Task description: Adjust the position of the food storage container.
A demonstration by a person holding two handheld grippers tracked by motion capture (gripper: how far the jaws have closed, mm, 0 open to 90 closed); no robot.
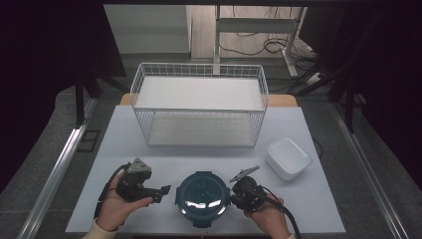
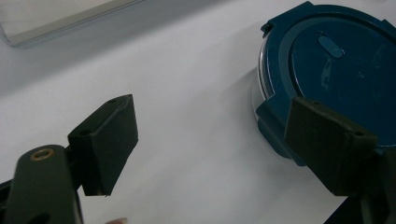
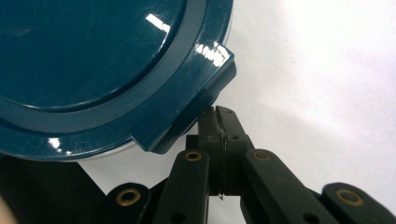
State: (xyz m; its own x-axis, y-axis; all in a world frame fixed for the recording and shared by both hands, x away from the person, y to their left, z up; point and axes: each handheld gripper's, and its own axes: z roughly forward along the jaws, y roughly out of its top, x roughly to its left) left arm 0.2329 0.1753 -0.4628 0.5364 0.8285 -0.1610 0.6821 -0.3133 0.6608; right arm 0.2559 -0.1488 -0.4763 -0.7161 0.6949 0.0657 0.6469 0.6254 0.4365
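Note:
A round container with a dark blue lid (image 1: 202, 198) stands near the table's front edge, between the two hands. My left gripper (image 1: 164, 191) lies just left of it, held in a hand. Its jaws stand wide apart and hold nothing. In the left gripper view the lid (image 2: 336, 70) lies beyond the right-hand jaw, and my left gripper (image 2: 210, 135) frames bare table. My right gripper (image 1: 233, 191) is at the container's right side with its jaws pressed together. In the right gripper view my right gripper (image 3: 218, 114) has its tips right at a latch tab on the lid (image 3: 93, 70).
A white wire basket (image 1: 199, 104) with a white floor stands at the back of the white table (image 1: 149, 144). A white square bowl (image 1: 287, 158) sits to the right, behind the right hand. Bare tabletop lies between the basket and the container.

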